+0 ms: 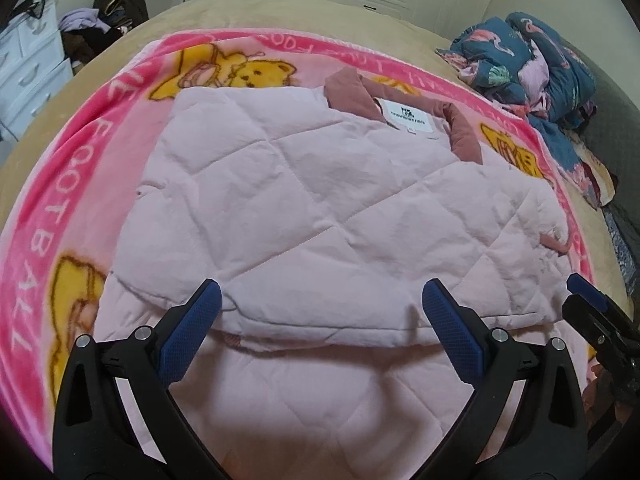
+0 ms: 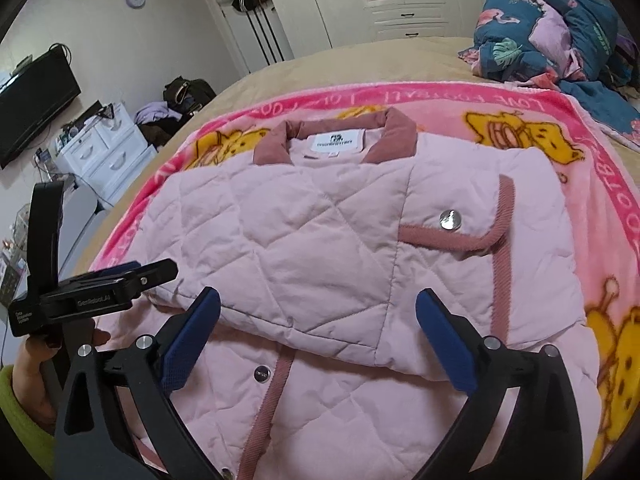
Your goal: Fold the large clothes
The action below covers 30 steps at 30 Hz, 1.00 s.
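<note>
A pale pink quilted jacket (image 1: 320,184) lies folded on the bed, its dusty-rose collar (image 1: 352,96) and white label at the far end. My left gripper (image 1: 320,296) hovers just above the near folded edge, jaws wide open, nothing between them. In the right wrist view the same jacket (image 2: 300,232) shows rose trim and a silver snap button (image 2: 449,219). My right gripper (image 2: 318,304) is also open over the near edge and holds nothing. The left gripper (image 2: 160,270) shows at the left of that view, held by a hand (image 2: 32,372) in a green sleeve.
The jacket rests on a pink bear-print blanket (image 1: 80,184) spread over a tan bed. A heap of blue patterned bedding (image 1: 532,64) sits at the far right corner. White drawers (image 2: 104,152), a wall television (image 2: 36,100) and a dark bag stand left of the bed.
</note>
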Available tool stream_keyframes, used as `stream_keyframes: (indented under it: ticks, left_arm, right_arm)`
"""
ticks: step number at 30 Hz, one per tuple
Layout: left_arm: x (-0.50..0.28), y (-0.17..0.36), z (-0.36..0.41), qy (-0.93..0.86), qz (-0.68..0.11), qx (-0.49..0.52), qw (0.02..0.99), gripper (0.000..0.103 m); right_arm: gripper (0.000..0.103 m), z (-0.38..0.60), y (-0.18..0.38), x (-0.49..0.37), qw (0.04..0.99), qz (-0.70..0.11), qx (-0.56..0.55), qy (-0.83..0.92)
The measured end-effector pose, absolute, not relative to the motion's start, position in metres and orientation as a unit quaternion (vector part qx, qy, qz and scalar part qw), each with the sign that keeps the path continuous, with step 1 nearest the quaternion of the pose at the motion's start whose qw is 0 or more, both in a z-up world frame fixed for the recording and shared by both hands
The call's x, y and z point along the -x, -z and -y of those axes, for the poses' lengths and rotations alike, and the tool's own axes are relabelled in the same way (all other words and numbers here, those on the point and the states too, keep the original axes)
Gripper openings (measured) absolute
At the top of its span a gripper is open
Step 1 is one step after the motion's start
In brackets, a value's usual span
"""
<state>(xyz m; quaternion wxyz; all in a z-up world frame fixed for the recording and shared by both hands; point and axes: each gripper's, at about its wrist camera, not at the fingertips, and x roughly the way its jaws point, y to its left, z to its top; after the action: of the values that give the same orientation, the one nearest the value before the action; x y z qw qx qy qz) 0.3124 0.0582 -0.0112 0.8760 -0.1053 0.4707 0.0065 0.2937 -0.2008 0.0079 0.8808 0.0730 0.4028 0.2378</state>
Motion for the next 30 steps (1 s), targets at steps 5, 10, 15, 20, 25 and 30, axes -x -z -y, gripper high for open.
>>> stream_keyframes:
  ticks: [5, 10, 15, 20, 25, 30]
  left_arm:
    - [-0.300, -0.005, -0.055, -0.014, -0.463, 0.098, 0.881, 0.095]
    - [-0.286, -0.024, -0.046, -0.011, -0.453, 0.089, 0.887, 0.095]
    - [-0.269, -0.043, -0.039, -0.007, -0.441, 0.083, 0.893, 0.095]
    - [-0.252, -0.058, -0.035, -0.003, -0.429, 0.086, 0.899, 0.095]
    - [-0.232, -0.075, -0.032, -0.004, -0.416, 0.091, 0.905, 0.095]
    - [-0.210, -0.096, -0.024, -0.001, -0.401, 0.083, 0.912, 0.095]
  right_arm:
    - [0.098, 0.207, -0.023, -0.287, 0.886, -0.389, -0.079, -0.241]
    - [0.098, 0.216, -0.042, -0.271, 0.898, -0.366, -0.075, -0.232]
    - [0.098, 0.225, -0.052, -0.251, 0.905, -0.355, -0.074, -0.225]
    - [0.098, 0.234, -0.059, -0.238, 0.901, -0.360, -0.095, -0.222]
    - [0.098, 0.238, -0.081, -0.218, 0.910, -0.341, -0.085, -0.220]
    - [0.098, 0.249, -0.105, -0.196, 0.917, -0.321, -0.088, -0.217]
